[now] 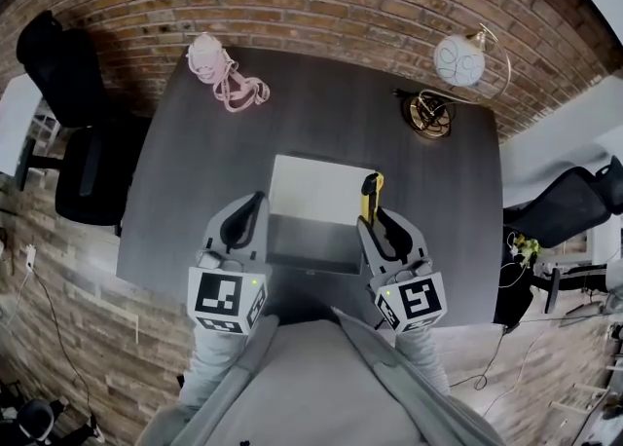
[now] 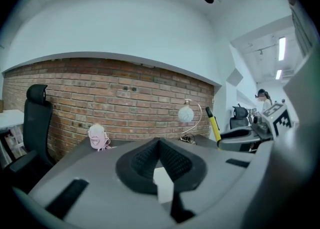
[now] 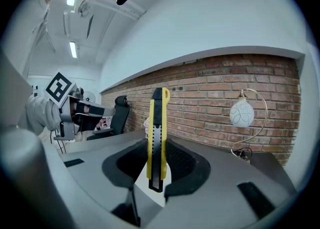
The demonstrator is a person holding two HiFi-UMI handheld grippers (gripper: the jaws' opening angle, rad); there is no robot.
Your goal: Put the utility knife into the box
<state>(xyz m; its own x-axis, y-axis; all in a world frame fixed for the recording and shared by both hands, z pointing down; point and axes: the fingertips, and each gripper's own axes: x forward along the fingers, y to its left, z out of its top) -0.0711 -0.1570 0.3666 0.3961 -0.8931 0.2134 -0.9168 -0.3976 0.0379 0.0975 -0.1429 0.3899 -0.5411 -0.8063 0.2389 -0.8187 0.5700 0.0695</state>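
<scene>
The yellow and black utility knife stands upright between the jaws of my right gripper, which is shut on it beside the right edge of the box. In the right gripper view the knife rises above the pads of my right gripper. The open box lies mid-table, dark inside, with its white lid folded back. My left gripper hovers at the box's left edge, shut with nothing in it. In the left gripper view my left gripper shows its pads touching at the tips, and the knife is at right.
On the dark grey table, a pink corded object lies at the far left and a lamp with a white globe stands at the far right. Black office chairs stand left and right of the table. A brick wall lies behind.
</scene>
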